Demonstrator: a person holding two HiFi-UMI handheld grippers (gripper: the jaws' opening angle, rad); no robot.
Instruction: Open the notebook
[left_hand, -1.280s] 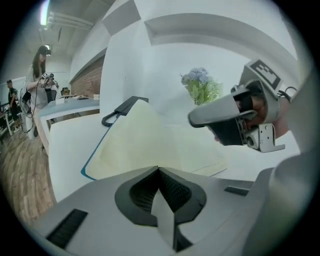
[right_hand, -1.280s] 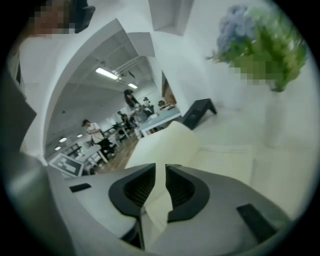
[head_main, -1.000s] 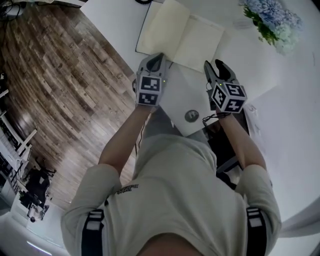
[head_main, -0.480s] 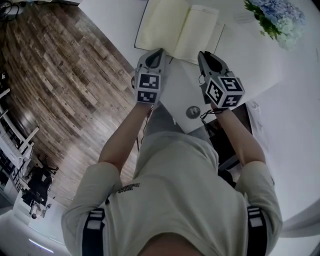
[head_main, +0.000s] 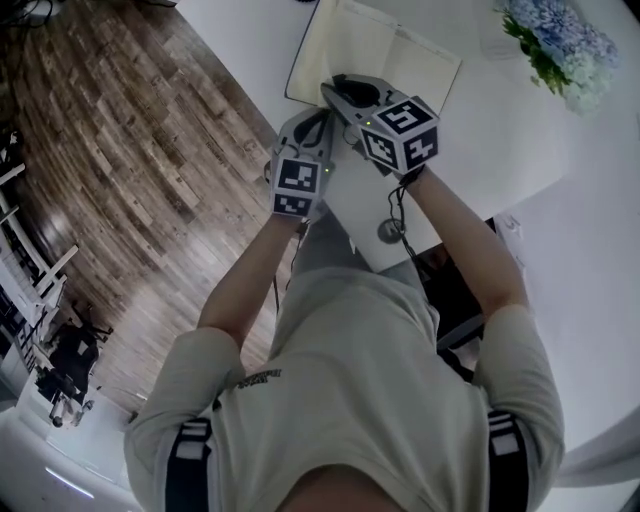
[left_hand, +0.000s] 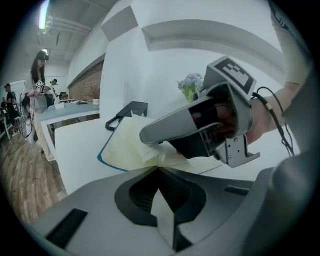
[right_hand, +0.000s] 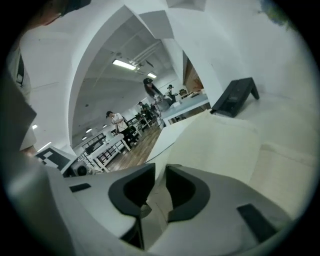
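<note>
Cream leaves face up where the cream-paged notebook with a thin blue cover edge (head_main: 400, 62) lies open and flat on the white table (head_main: 490, 150), directly ahead of both grippers' tips. We find the left gripper (left_hand: 160, 168) at the notebook's near edge, pointing downward at a slant. Its jaws are drawn together on that edge, and a pale wedge of paper shows between them. The right gripper (right_hand: 160, 166) reaches across in front of the left gripper, so that its fingers lie over the left-hand page just beyond the left gripper's tips. Its jaws have just closed in from wide and then eased a little apart. We see them clamped on a thin sheaf of lifted cream leaves (left_hand: 151, 152), which fills the narrow gap between the pads and curls up off the page beneath. Beyond the right gripper's tips, past the notebook's far edge, a black angular stand (right_hand: 234, 97) rests on the table. To the right of the right gripper, well apart from it, we see a bunch of pale blue and white flowers with green leaves (head_main: 560, 50). Behind the grippers, nearer the person's beige shirt (head_main: 350, 400), a small round silver disc (head_main: 386, 230) lies on the table's corner. To the left of the left gripper the table ends and a brown wood-plank floor (head_main: 120, 150) spreads out below
</note>
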